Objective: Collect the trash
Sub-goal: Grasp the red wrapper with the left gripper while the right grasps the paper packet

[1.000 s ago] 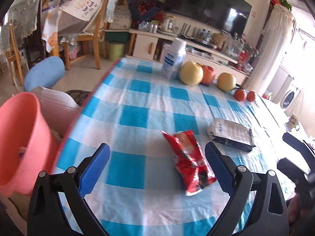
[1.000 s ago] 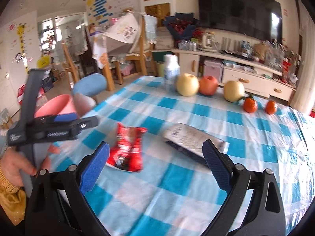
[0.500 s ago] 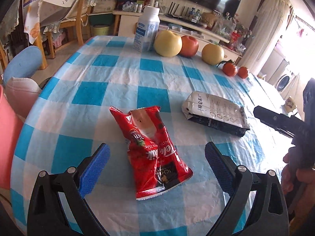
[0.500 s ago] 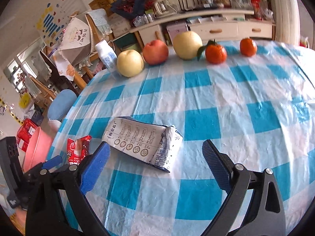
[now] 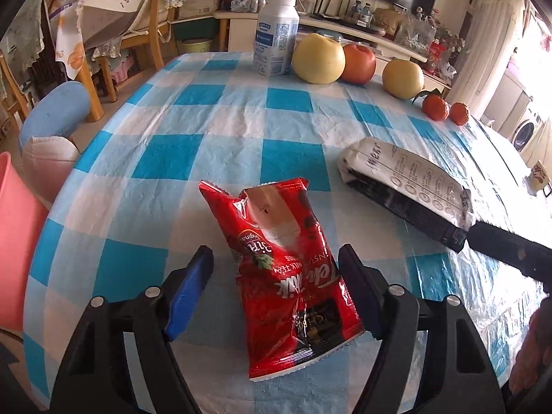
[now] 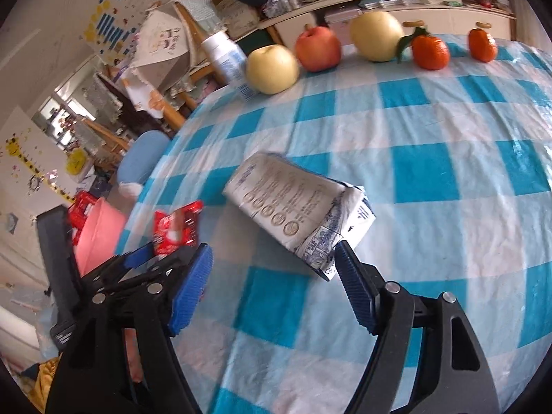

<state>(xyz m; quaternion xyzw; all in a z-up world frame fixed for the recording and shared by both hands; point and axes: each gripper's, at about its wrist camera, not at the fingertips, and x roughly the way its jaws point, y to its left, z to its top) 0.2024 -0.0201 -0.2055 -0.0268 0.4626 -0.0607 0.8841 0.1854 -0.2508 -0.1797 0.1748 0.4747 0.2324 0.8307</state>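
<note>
A torn red snack bag lies on the blue-checked tablecloth between the fingers of my left gripper. Its jaws are closing; the left pad still stands apart from the bag, and the bag's right edge overlaps the right pad. A flattened white carton lies further right, its crumpled near end just inside my right gripper. Those jaws are closing too, and the pads are not pressing on it. The left wrist view also shows the carton, and the right wrist view shows the bag.
A pink bin stands off the table's left edge, beside a blue chair. Along the far edge stand a white bottle, two pears, an apple and two tangerines. A hand holds the left tool.
Both grippers have come down and forward over the table. The red bag now sits between the left fingers, the carton's end reaches the right fingers, and both pairs of jaws have narrowed.
</note>
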